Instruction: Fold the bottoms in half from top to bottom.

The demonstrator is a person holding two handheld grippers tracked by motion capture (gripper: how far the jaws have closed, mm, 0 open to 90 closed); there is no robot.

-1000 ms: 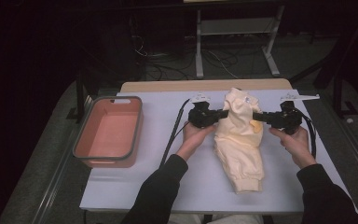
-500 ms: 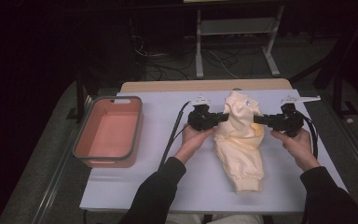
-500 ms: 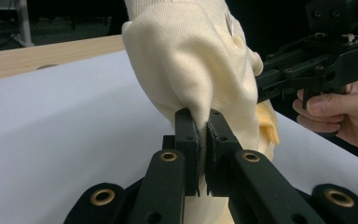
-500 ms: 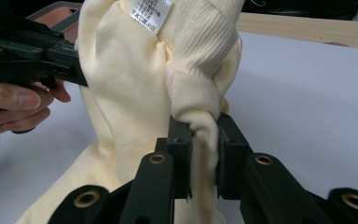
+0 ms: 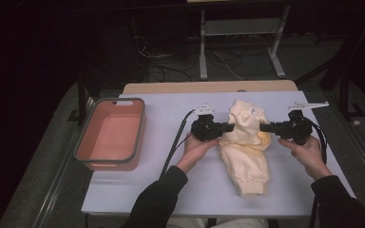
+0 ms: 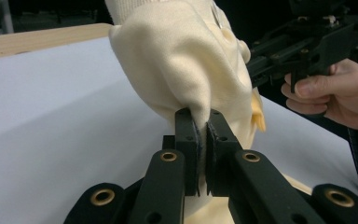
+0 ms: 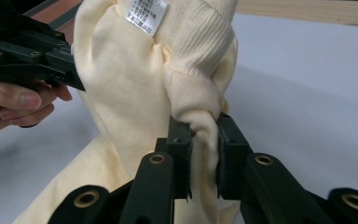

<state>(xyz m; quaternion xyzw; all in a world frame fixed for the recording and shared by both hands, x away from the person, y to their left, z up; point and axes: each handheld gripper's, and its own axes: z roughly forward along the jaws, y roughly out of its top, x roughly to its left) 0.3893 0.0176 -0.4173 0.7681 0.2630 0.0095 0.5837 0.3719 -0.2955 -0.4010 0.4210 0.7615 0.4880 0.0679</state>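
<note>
From the high view I saw the cream garment [image 5: 246, 145] on the white table [image 5: 171, 114], its upper end lifted between the two grippers and its cuffed lower end lying flat toward the near edge. The left gripper [image 5: 228, 128] met it from the left, the right gripper [image 5: 264, 127] from the right. An orange bin [image 5: 110, 135] stood well apart at the left. That view did not resolve the jaws. The left gripper view did: the left gripper [image 6: 202, 135] was clamped on a thin fold of fabric. In the right gripper view, the right gripper [image 7: 204, 140] pinched a thicker bunched roll below the ribbed band, and a white care label [image 7: 146, 15] showed above.
</note>
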